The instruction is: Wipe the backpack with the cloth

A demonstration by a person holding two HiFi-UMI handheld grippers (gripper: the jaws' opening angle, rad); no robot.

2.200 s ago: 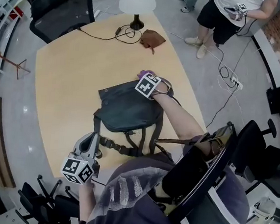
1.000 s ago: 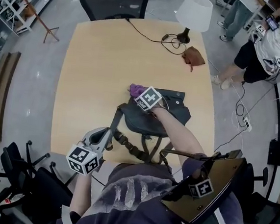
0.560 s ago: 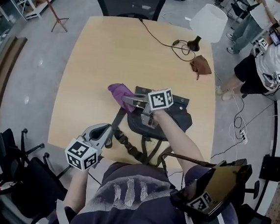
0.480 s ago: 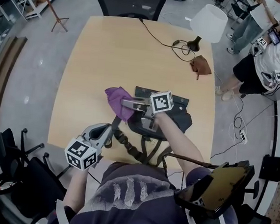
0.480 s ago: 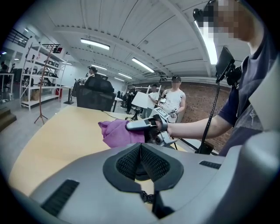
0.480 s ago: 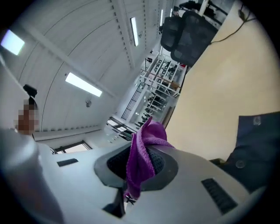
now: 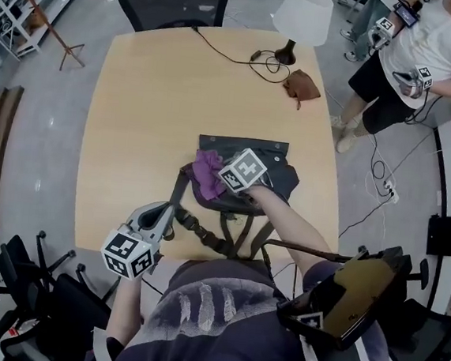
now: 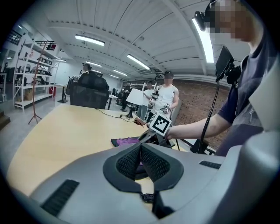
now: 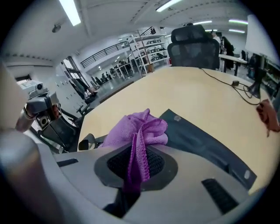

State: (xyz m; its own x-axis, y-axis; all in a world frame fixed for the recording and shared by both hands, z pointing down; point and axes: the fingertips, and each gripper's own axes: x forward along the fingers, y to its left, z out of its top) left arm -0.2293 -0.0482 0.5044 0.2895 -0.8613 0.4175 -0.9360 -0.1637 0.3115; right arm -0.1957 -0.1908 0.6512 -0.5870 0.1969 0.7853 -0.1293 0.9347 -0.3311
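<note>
Back over the bag comes the right gripper (image 7: 219, 180): half a second ago its purple microfibre cloth (image 7: 206, 174) hung out past the bag's left edge above bare wood, and now the cloth sits bunched on the upper left part of the dark grey fabric backpack (image 7: 278, 173). The bag lies flat in the middle of the pale wooden table (image 7: 138, 104), with its webbing straps (image 7: 232, 236) trailing toward the person.

From where I stand, the right gripper's jaws are pinched on a fold of the cloth (image 9: 140, 131), and the rest blooms out in front of them onto the backpack (image 9: 205, 140). The left gripper (image 7: 165, 219) hovers by the near table edge just beside the straps. Its jaws (image 8: 141, 158) are pressed together with nothing between them.

The cloth looks light, soft and fluffy, so a pinch on a gathered fold like this should hold it well. A loose corner would likely drag and fold under. The backpack looks limp and thin, with smooth fabric, and I'd expect it to ruck up or slide on the polished top under a firm stroke. Pinning a strap or the bottom edge with the free gripper would steady it.

The backpack's flap is closed and it lies quite flat, so it is probably near empty, though nothing inside shows. A small brown leather pouch (image 7: 301, 85) rests well apart beside the white-shaded lamp (image 7: 302, 15), and I can't tell what it contains.
</note>
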